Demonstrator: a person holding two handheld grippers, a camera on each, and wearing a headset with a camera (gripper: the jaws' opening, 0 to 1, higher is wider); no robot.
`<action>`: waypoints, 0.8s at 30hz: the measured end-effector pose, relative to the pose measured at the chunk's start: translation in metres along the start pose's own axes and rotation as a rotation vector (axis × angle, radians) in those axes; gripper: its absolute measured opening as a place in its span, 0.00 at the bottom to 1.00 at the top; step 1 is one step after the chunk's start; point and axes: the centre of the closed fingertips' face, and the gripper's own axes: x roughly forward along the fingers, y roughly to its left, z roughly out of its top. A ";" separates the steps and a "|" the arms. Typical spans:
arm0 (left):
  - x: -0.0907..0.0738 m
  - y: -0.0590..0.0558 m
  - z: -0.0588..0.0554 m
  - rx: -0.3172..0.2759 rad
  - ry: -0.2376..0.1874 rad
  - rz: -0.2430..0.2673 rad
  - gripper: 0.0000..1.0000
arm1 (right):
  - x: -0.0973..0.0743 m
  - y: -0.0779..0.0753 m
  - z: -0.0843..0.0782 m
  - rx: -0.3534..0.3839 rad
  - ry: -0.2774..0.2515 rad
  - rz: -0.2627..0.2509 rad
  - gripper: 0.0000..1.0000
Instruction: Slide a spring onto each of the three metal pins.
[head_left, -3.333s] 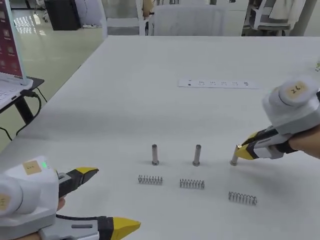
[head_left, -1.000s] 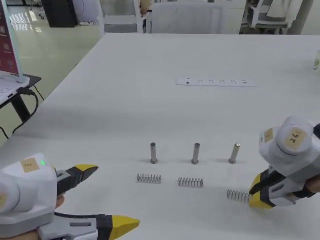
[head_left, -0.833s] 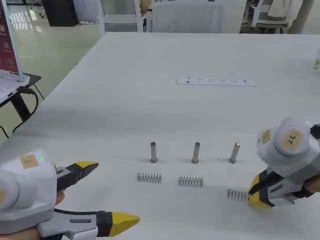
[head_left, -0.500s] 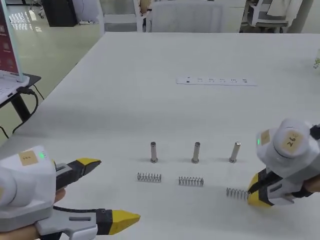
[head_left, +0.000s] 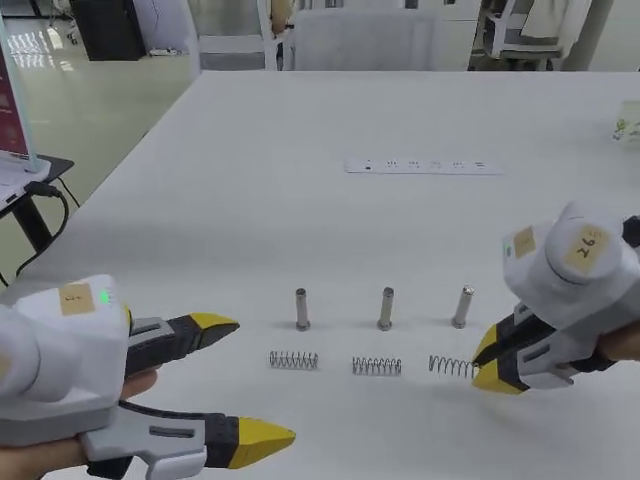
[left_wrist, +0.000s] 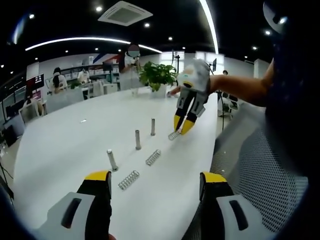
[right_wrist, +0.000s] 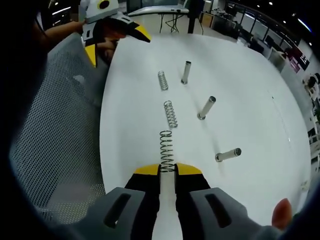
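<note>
Pinching one end of the rightmost spring (head_left: 452, 366) between jaws drawn nearly together, the right gripper (head_left: 488, 366) sits low toward the near right of the white table (head_left: 300, 180). The coil's free length sticks out from the tips toward the middle spring (head_left: 376, 367), just on the near side of the right pin (head_left: 462, 306). That pin, the middle pin (head_left: 386, 308) and the left pin (head_left: 301, 309) stand in one row across the table. The middle spring and the left spring (head_left: 293, 360) lie flat, each just nearer the near edge than its pin. The left gripper (head_left: 258, 380) hovers toward the near left corner, jaws spread wide, holding nothing.
</note>
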 end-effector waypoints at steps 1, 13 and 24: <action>0.001 0.000 0.002 0.006 0.001 -0.007 0.67 | 0.000 0.000 0.002 -0.004 -0.001 0.000 0.08; 0.028 -0.004 0.038 0.102 -0.013 -0.106 0.57 | -0.013 0.002 0.033 -0.080 -0.011 -0.003 0.08; 0.049 -0.017 0.052 0.144 -0.013 -0.179 0.50 | -0.026 0.006 0.058 -0.136 -0.034 -0.011 0.08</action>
